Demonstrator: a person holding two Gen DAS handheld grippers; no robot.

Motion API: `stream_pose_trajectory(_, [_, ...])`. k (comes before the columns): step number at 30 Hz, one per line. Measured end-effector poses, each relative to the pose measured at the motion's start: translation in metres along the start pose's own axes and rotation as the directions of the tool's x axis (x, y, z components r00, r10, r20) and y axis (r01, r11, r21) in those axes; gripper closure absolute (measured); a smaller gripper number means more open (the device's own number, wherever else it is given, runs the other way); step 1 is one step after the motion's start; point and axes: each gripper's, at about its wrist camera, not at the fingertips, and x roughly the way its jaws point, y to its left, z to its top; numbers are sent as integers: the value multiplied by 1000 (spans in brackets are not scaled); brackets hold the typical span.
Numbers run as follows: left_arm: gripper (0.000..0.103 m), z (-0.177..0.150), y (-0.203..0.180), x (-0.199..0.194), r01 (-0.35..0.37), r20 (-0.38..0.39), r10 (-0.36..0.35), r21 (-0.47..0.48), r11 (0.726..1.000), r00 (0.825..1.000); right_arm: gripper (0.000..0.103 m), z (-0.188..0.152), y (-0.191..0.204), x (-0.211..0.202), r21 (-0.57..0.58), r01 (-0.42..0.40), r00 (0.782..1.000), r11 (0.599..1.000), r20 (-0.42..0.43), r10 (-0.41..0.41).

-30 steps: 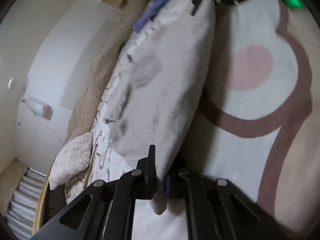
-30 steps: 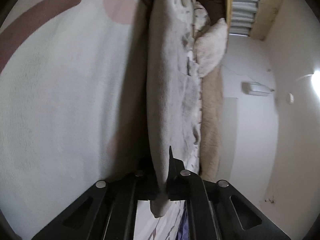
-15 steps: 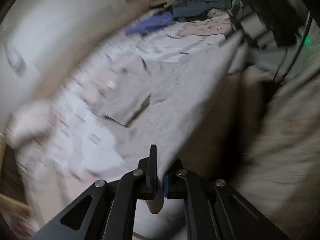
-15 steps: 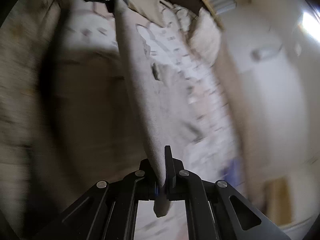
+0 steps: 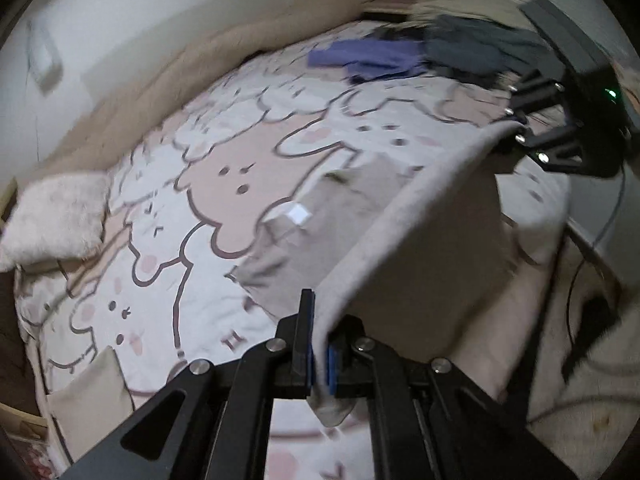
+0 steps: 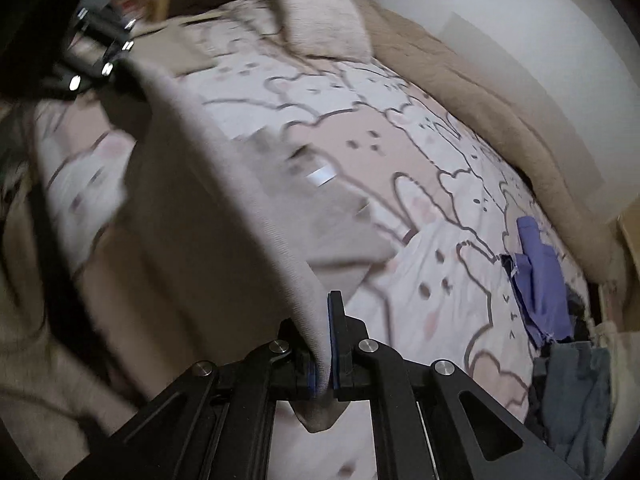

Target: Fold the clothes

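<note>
A light grey garment (image 5: 404, 216) is stretched between both grippers above a bed. My left gripper (image 5: 318, 356) is shut on one corner of it. My right gripper (image 6: 326, 364) is shut on the other corner of the grey garment (image 6: 224, 184). The garment's far part drapes onto the bed, with a white label (image 5: 300, 213) showing. In the left wrist view the right gripper (image 5: 520, 128) shows at the far end of the taut edge. In the right wrist view the left gripper (image 6: 108, 60) shows at the upper left.
The bed has a white and pink bunny-print cover (image 5: 224, 168). A fluffy white pillow (image 5: 56, 212) lies at its head. A purple cloth (image 5: 368, 60) and dark clothes (image 5: 480, 48) lie at the foot. A beige blanket (image 6: 472, 92) runs along the wall. Cables (image 5: 580, 264) lie on the floor.
Both grippers have swung with the garment from facing the bedcover close up to looking across the whole bed. The garment now hangs stretched over the bed's near side.
</note>
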Motion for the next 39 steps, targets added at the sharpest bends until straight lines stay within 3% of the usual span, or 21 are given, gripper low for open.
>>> stream_pose_trajectory(4, [98,27,47,77,79,-144,-95,-111,991,985,98,44,-44,84,66,-80,988,995,-127,88])
stream_pose_trajectory(9, [97,38,86,150,167,-271,-233,-244,955,934,98,53,-55,152,100,-126,962,987,-231,146])
stream_pose_trajectory(13, [81,32,106,181,216,-298,-324,-344,914,898,98,47,-57,183,135,-146,945,980,-274,178])
stream_pose_trajectory(14, [69,30,113,186,219,-292,-340,-377,900,894,90,44,-60,187,165,-147,943,975,-273,189])
stream_pose_trajectory(15, [63,26,121,186,237,-273,-369,-417,877,888,83,42,-65,188,195,-129,948,972,-264,178])
stream_pose_trajectory(17, [60,19,135,184,277,-225,-429,-493,824,875,41,37,-80,186,251,-62,965,966,-231,122])
stream_pose_trajectory(19, [48,15,146,175,264,-191,-409,-515,815,892,26,32,-98,177,309,33,982,951,-187,26])
stream_pose_trajectory(20, [42,14,151,167,239,-178,-377,-519,821,909,26,30,-108,171,343,80,985,936,-174,-20])
stream_pose_trajectory(22, [41,10,163,151,212,-145,-338,-541,814,930,26,21,-132,153,432,140,987,891,-133,-91])
stream_pose_trajectory(24, [41,5,173,131,195,-93,-301,-577,793,949,26,12,-143,139,493,117,993,862,-89,-83])
stream_pose_trajectory(25, [41,4,174,120,195,-60,-282,-587,786,958,26,8,-140,130,515,62,998,855,-46,-44])
stream_pose_trajectory(27, [41,3,164,104,237,-1,-291,-576,782,957,29,1,-128,115,529,-66,998,846,44,50])
stream_pose_trajectory(30, [41,8,129,98,316,60,-336,-526,790,940,30,3,-78,119,406,-208,978,890,100,183])
stream_pose_trajectory(32, [41,12,106,113,338,62,-355,-497,799,933,30,7,-52,131,329,-219,976,919,92,200])
stream_pose_trajectory(34, [41,12,97,135,307,36,-334,-497,812,942,30,11,-41,148,302,-189,982,934,69,176])
stream_pose_trajectory(37, [49,4,111,167,273,15,-322,-567,777,947,30,9,-60,176,387,-129,992,913,44,121])
stream_pose_trajectory(38, [56,1,119,171,270,23,-319,-592,759,947,30,4,-71,180,438,-87,996,895,35,80])
stream_pose_trajectory(39, [56,-2,126,169,267,39,-309,-611,745,950,30,-1,-83,183,490,-42,999,871,23,36])
